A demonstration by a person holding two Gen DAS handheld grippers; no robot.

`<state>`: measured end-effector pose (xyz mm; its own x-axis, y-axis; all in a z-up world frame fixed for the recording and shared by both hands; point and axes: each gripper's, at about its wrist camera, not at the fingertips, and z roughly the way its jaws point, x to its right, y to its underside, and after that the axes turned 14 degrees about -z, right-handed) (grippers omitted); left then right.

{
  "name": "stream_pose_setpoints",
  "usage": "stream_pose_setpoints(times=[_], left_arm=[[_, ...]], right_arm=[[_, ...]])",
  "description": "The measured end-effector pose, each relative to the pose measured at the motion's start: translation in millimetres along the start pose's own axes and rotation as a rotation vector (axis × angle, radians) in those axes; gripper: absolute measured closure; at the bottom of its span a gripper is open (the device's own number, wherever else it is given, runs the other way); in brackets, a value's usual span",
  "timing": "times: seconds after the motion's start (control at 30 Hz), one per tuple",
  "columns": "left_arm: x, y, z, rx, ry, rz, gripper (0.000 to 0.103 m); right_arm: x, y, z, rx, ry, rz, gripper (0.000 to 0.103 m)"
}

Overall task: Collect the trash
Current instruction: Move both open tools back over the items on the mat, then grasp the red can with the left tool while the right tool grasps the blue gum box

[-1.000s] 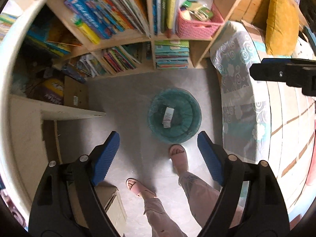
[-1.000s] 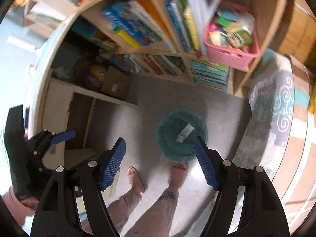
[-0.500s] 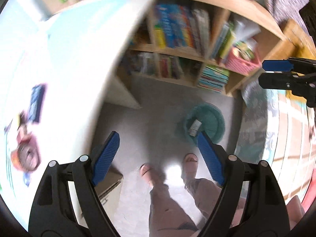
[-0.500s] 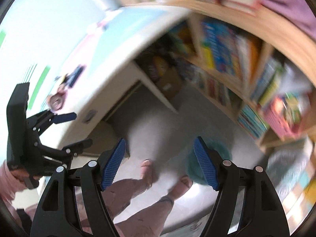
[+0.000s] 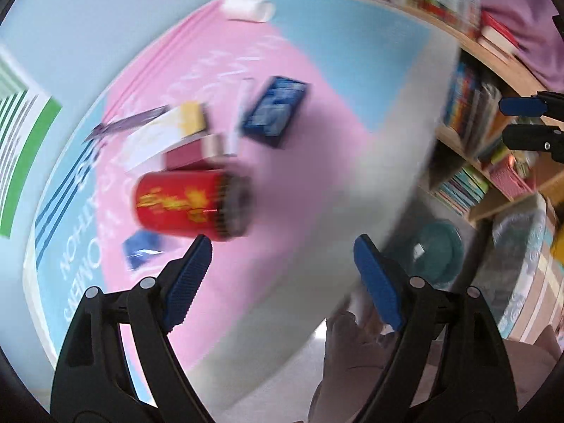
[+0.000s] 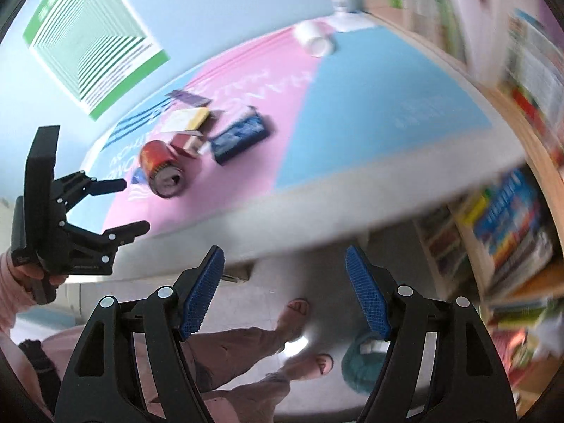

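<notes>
Both pairs of fingers stand wide with nothing between them: the left gripper [image 5: 280, 268] hangs over the table [image 5: 317, 190] at the bottom of its frame, and the right gripper [image 6: 283, 289] sits low in its own view, off the table's near edge. The red can [image 5: 190, 204] lies on its side left of centre in the left view, just above the left fingers, among flat wrappers and a blue box [image 5: 273, 114]. It looks empty, so probably light, smooth and easily dented, apt to roll; across its round body seems best.

Black tools [image 6: 283, 290] — blue ribbed pads [image 6: 202, 290], silver screws, pink sleeve [image 6: 8, 282]
</notes>
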<state>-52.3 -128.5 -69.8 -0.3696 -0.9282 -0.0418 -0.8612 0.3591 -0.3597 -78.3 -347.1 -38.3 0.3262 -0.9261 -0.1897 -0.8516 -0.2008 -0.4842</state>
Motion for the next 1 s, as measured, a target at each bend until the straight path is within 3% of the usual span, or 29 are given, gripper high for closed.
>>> stream_pose_setpoints(times=[0.2, 0.43, 0.67, 1.0], left_arm=[[-55, -18, 7, 0.001, -0.025, -0.096, 0.022], [-94, -24, 17, -0.029, -0.015, -0.187, 0.021], [-99, -32, 25, -0.066, 0.003, -0.306, 0.021], [-88, -60, 51, -0.136, -0.087, -0.581, 0.020]], right_arm=[[-28, -66, 42, -0.038, -0.036, -0.130, 0.031], [-44, -112, 81, -0.092, -0.080, -0.250, 0.031], [-46, -141, 115, -0.173, -0.140, -0.411, 0.031], [-36, -182, 170, -0.309, -0.319, -0.783, 0.031]])
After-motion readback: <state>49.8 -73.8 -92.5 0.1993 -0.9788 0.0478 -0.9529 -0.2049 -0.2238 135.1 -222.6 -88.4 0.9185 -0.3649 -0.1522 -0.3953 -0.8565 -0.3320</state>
